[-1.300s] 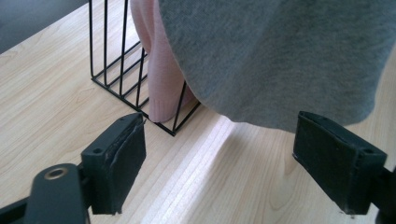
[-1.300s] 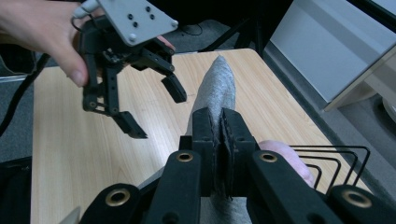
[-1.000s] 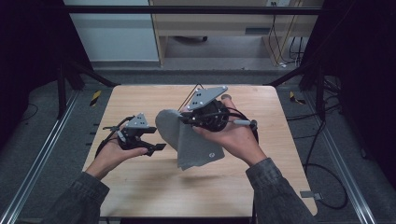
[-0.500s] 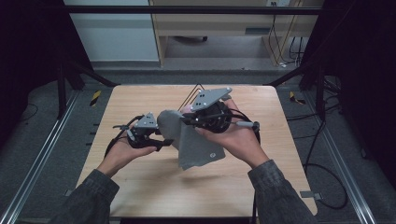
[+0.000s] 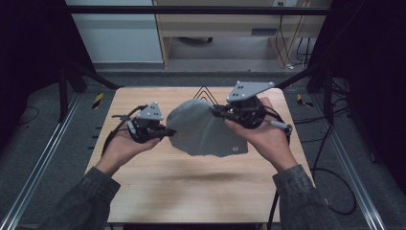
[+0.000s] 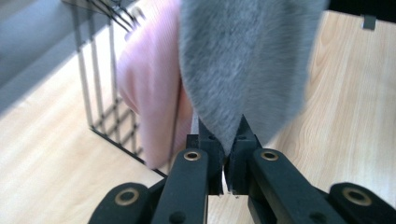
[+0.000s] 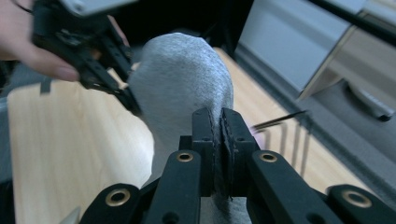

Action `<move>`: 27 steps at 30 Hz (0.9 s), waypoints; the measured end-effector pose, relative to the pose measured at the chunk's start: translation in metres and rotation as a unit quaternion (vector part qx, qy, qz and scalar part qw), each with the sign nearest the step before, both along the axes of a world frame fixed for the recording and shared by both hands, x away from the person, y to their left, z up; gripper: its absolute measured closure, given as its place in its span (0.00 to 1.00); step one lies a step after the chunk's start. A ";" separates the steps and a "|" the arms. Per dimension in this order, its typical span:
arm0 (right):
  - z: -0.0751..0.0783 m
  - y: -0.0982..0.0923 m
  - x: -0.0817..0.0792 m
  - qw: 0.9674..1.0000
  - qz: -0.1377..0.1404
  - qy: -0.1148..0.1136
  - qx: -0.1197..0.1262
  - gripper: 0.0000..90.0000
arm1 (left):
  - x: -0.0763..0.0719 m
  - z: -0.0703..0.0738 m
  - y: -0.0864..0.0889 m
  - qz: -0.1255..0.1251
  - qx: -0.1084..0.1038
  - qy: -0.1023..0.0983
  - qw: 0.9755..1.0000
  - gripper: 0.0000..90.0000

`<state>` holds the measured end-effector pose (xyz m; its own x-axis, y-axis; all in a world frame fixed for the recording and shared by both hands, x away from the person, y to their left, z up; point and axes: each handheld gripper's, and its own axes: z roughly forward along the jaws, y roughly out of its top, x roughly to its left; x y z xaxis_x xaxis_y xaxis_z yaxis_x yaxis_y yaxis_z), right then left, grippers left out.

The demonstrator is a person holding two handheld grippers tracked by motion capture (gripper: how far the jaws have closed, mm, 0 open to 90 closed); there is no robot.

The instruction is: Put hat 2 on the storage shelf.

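1. The grey cloth is hanging in the air above the middle of the wooden table, stretched between the two grippers and clear of the tabletop; a small round mark is showing near its lower right corner
2. The left gripper is pinching the cloth's left edge; its jaws have just been closing, and in the left gripper view they are standing shut on a thin fold of the grey fabric
3. The right gripper is clamping the cloth's upper right edge; in the right gripper view its jaws are pressed together on the fabric, with the left gripper biting the far edge
4. Risk, judged: the left grip is catching only a narrow margin, so pulling the hands further apart is likely to drag that edge out, leaving the cloth swinging from one corner
5. Behind the cloth, a black wire rack is standing on the table with a pink cloth draped in it
6. Risk, judged: lowering or swinging the grey cloth rearwards is likely to snag it on the rack's wires or knock the pink cloth loose
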<state>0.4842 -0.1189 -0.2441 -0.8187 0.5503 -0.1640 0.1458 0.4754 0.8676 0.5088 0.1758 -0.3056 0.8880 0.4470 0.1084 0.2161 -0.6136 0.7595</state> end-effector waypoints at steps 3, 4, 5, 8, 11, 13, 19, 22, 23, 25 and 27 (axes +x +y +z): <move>0.016 -0.007 0.006 1.000 -0.017 -0.008 0.017 0.95 | 0.002 0.030 0.000 0.008 0.007 -0.016 1.000 0.97; 0.022 -0.009 0.009 0.999 -0.019 -0.009 0.023 0.95 | 0.003 0.040 0.000 0.011 0.008 -0.022 1.000 0.97; 0.027 -0.011 0.011 0.999 -0.023 -0.012 0.029 0.95 | 0.005 0.048 0.000 0.013 0.008 -0.028 0.999 0.97; 0.040 -0.015 0.018 0.998 -0.033 -0.020 0.040 0.95 | 0.010 0.067 -0.002 0.018 0.009 -0.037 0.999 0.97; 0.050 -0.017 0.024 0.997 -0.040 -0.028 0.053 0.95 | 0.017 0.078 -0.005 0.024 0.004 -0.045 0.999 0.97; 0.056 -0.019 0.027 0.997 -0.042 -0.034 0.061 0.95 | 0.020 0.085 -0.007 0.027 0.002 -0.053 0.998 0.97; 0.070 -0.023 0.040 0.994 -0.054 -0.053 0.078 0.95 | 0.026 0.100 -0.014 0.045 -0.008 -0.078 0.996 0.97; 0.074 -0.025 0.050 0.993 -0.061 -0.065 0.084 0.95 | 0.034 0.104 -0.020 0.058 -0.011 -0.095 0.994 0.97; 0.074 -0.026 0.053 0.992 -0.063 -0.067 0.085 0.95 | 0.037 0.105 -0.022 0.060 -0.013 -0.099 0.993 0.97; 0.073 -0.030 0.062 0.991 -0.068 -0.068 0.091 0.95 | 0.045 0.105 -0.025 0.066 -0.019 -0.105 0.992 0.97; 0.069 -0.033 0.072 0.991 -0.076 -0.066 0.093 0.95 | 0.053 0.102 -0.028 0.072 -0.021 -0.111 0.991 0.97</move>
